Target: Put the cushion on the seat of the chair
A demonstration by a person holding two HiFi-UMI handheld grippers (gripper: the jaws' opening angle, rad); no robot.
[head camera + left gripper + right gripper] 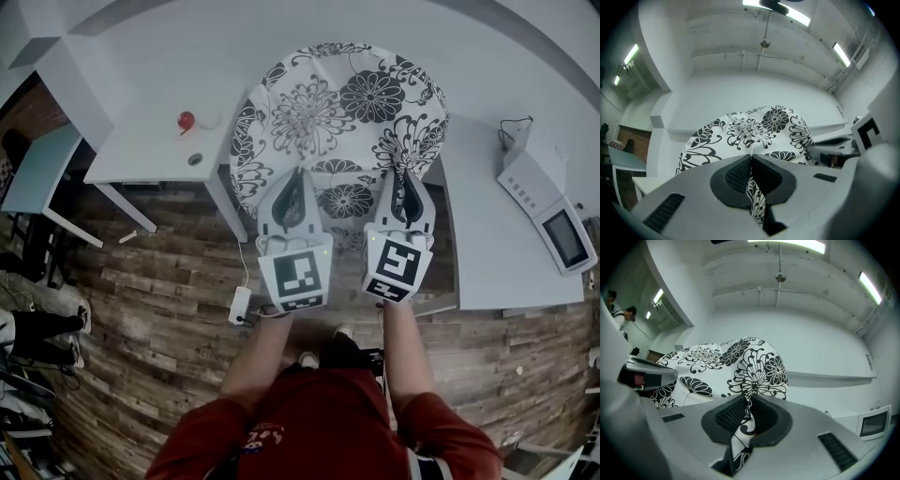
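Both claws are clamped on the cushion. Left gripper [751, 158]: jaws closed down to the fabric, with a pinch of the floral cover's near edge between the pads. Right gripper [747, 401]: same, fabric fold nipped tight. The grips sit side by side along the edge nearest the person.

The floral cushion [337, 122] is held out in front of the person, over the gap between the left white desk [141, 150] and the right white table [487, 253]. Both gripper views show it rising ahead of the jaws against the wall.

No chair or seat shows in any view; it may be under the cushion, can't tell.

Progress: the grasp is secure. Seating on the chair is not confirmed, and neither claw has let go.
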